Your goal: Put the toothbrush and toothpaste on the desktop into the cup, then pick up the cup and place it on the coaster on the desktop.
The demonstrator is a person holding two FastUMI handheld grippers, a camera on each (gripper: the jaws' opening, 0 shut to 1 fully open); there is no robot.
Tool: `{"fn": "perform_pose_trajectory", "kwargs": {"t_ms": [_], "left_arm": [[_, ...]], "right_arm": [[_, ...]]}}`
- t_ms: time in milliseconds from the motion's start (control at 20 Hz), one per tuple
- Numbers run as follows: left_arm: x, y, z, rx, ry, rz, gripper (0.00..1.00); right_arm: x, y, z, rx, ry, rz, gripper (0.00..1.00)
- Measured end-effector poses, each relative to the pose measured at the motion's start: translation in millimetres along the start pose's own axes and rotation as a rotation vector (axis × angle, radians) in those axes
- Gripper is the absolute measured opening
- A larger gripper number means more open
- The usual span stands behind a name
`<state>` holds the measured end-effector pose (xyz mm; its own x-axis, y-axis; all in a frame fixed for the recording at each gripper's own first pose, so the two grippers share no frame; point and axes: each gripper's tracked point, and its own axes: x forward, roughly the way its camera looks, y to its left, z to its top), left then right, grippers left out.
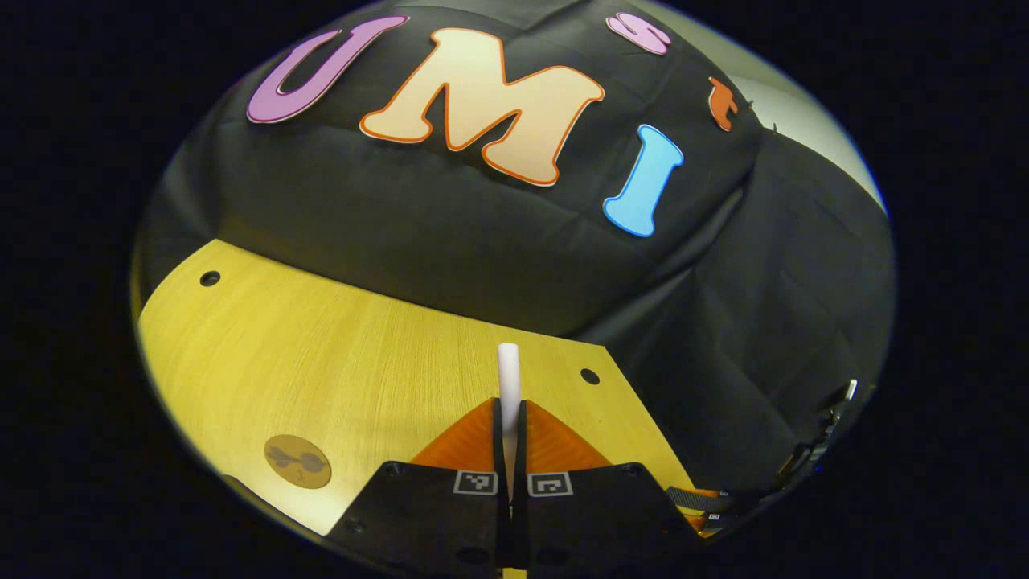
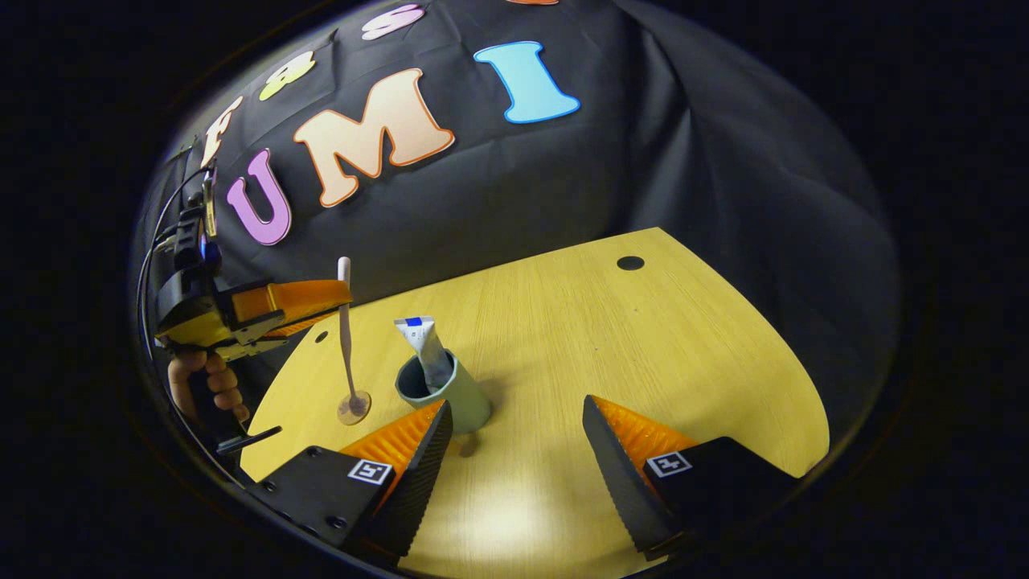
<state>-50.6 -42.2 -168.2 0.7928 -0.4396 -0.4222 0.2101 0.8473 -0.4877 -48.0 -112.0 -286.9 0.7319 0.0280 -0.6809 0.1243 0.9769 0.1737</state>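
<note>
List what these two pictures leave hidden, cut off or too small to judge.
1. Toothbrush head: left gripper view, hidden between the left gripper's fingers.
2. Toothpaste lower part: right gripper view, hidden inside the cup.
3. Cup's base: right gripper view, partly covered by a finger of the right gripper.
4. Coaster print: left gripper view, too small to make out.

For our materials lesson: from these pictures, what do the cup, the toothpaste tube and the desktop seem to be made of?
Cup: probably matte plastic or glazed ceramic; smooth, even grey-green wall.
Toothpaste tube: likely soft plastic or laminate; its flat end is crimped and creased.
Desktop: wood or wood-look laminate; fine straight grain, slight sheen.
</note>
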Motion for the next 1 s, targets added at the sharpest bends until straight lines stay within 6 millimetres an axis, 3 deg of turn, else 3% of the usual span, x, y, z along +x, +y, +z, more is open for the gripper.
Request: {"fn": "perform_pose_trajectory", "kwargs": {"t_ms": [50, 100, 150, 250, 500, 650, 700, 1000], "left_arm": [[6, 0, 1, -0.026, -0.013, 0.004, 0.0], [11, 0, 3, -0.049, -0.03, 0.012, 0.0], [17, 3, 6, -0.063, -0.053, 0.022, 0.0], [28, 7, 11, -0.071, -0.089, 0.045, 0.0], [44, 12, -8, -0.054, -0.057, 0.08, 0.0], [41, 10, -15, -0.019, -0.055, 0.085, 0.0], [38, 8, -16, -0.002, -0.059, 0.081, 0.0], [17, -3, -38, 0.086, -0.004, 0.061, 0.03]], "right_arm": [[-2, -3, 0, 0.001, 0.0, -0.005, 0.94], [-2, -6, -1, 0.002, 0.003, -0.008, 0.98], [-4, -8, -1, 0.003, 0.004, -0.009, 0.94], [-4, -12, -3, 0.002, 0.012, -0.012, 0.98], [-2, -21, -6, 0.002, 0.028, -0.016, 0.99], [0, -24, -6, 0.009, 0.035, -0.015, 0.94], [2, -24, -5, 0.009, 0.035, -0.014, 0.98], [9, -10, 0, 0.001, 0.035, 0.015, 0.98]]}}
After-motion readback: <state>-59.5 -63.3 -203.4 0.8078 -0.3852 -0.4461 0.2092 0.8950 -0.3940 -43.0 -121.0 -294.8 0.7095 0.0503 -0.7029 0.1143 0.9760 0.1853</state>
